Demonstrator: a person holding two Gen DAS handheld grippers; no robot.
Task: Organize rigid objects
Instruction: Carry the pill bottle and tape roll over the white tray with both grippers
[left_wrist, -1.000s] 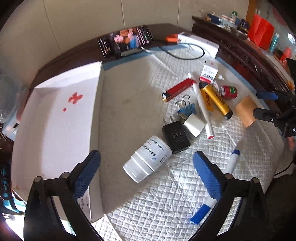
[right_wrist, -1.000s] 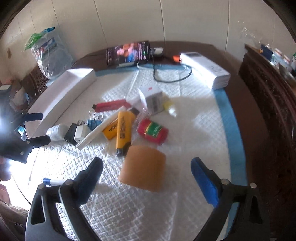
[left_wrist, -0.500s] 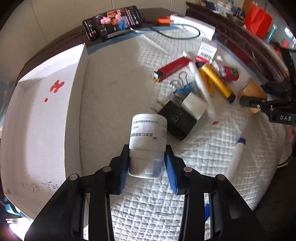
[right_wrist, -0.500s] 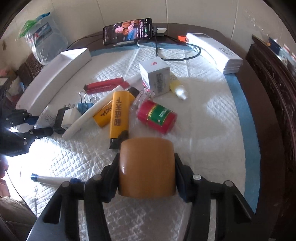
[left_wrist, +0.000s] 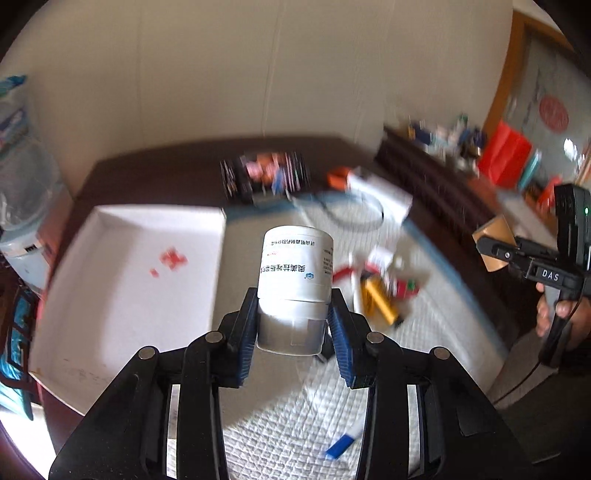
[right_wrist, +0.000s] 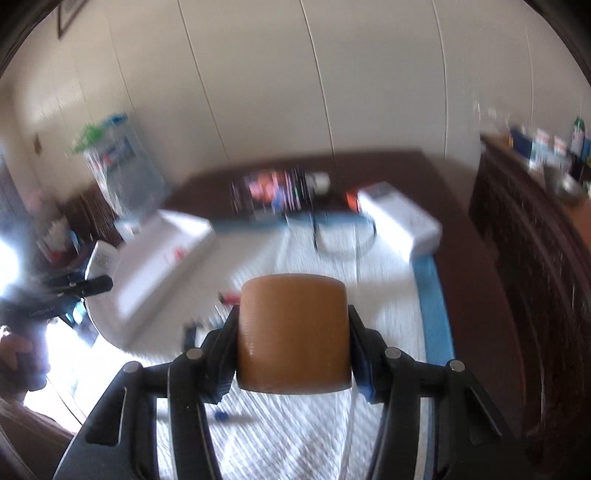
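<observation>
The left tongs are clamping a white pill bottle by its cap end, holding it clear above the quilted white pad and just right of the white tray with red marks; the bottle's label is carrying upside-down Chinese print too blurred to read. The right tongs, jaws partly closed, are gripping a tan tape roll above the same pad, right of the tray. Seen from the left wrist, the right tongs are showing the letters "DAS", and a yellow lighter on the pad is bearing unreadable writing.
</observation>
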